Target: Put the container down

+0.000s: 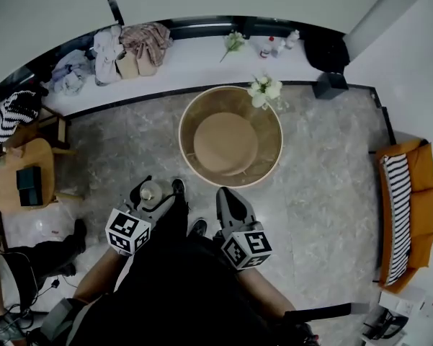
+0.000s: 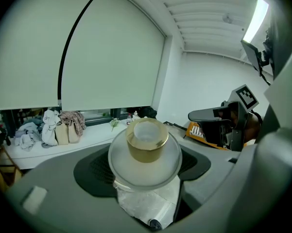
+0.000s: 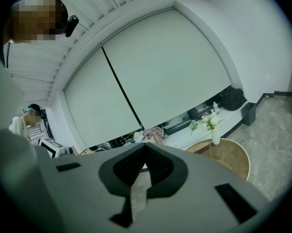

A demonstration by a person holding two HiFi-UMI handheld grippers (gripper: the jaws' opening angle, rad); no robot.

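Note:
A small clear container with a gold lid (image 2: 146,141) sits between the jaws of my left gripper (image 2: 145,171), which is shut on it and holds it in the air. In the head view the container (image 1: 149,191) shows at the tip of the left gripper (image 1: 158,197), above the floor and short of the round table (image 1: 189,117). My right gripper (image 1: 229,202) is beside it, jaws pressed together with nothing in them; its own view shows the right gripper (image 3: 145,149) shut, with the table (image 3: 235,152) beyond. The right gripper (image 2: 211,115) also appears in the left gripper view.
A vase of white flowers (image 1: 265,89) stands on the table's far rim. A white ledge (image 1: 202,60) along the window carries bags, clothes and bottles. A small wooden side table (image 1: 29,171) is at the left, an orange seat (image 1: 403,215) at the right. A person stands at left (image 3: 24,123).

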